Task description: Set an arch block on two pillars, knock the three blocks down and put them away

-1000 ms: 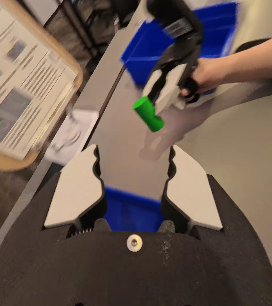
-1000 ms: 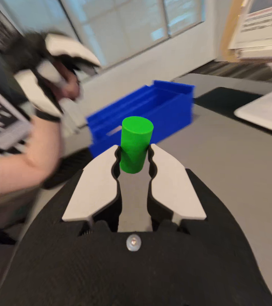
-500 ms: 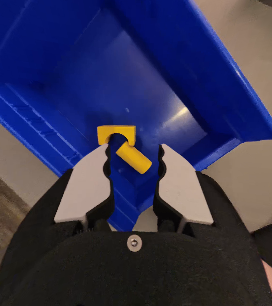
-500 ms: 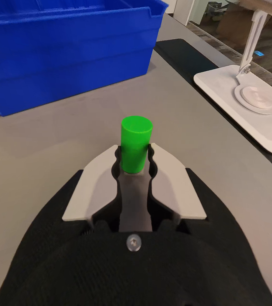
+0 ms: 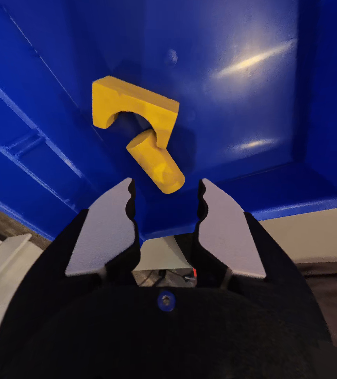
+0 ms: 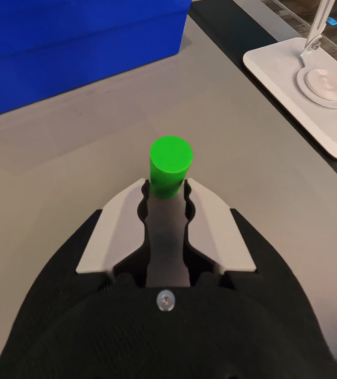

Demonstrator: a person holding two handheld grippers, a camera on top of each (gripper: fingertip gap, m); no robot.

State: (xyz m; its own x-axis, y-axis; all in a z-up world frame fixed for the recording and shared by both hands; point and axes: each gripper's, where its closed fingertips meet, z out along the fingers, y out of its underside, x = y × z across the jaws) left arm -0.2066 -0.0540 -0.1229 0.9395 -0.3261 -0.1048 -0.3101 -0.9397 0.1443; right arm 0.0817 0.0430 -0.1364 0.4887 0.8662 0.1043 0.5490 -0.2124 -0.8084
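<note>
In the left wrist view a yellow arch block (image 5: pixel 136 106) and a yellow cylinder pillar (image 5: pixel 155 166) lie on the floor of a blue bin (image 5: pixel 245 102). One end of the cylinder touches a leg of the arch. My left gripper (image 5: pixel 165 181) is open and empty, its fingertips just short of the cylinder's near end. In the right wrist view my right gripper (image 6: pixel 166 181) is shut on a green cylinder pillar (image 6: pixel 169 166), held upright over the grey table (image 6: pixel 81 153).
A second blue bin (image 6: pixel 77 45) stands on the table ahead and to the left of my right gripper. A white stand base (image 6: pixel 307 86) with a metal arm lies at the right, past a black strip along the table edge (image 6: pixel 235 30). Across from one pair of fingers to the other is roughly 30 centimeters. My left gripper's tips are some 6 centimeters from the yellow arch block (image 5: pixel 136 106).
My left gripper swung from over the table down into the blue bin and closed in on the yellow blocks. My right gripper tilted downwards with the green cylinder still in it.
</note>
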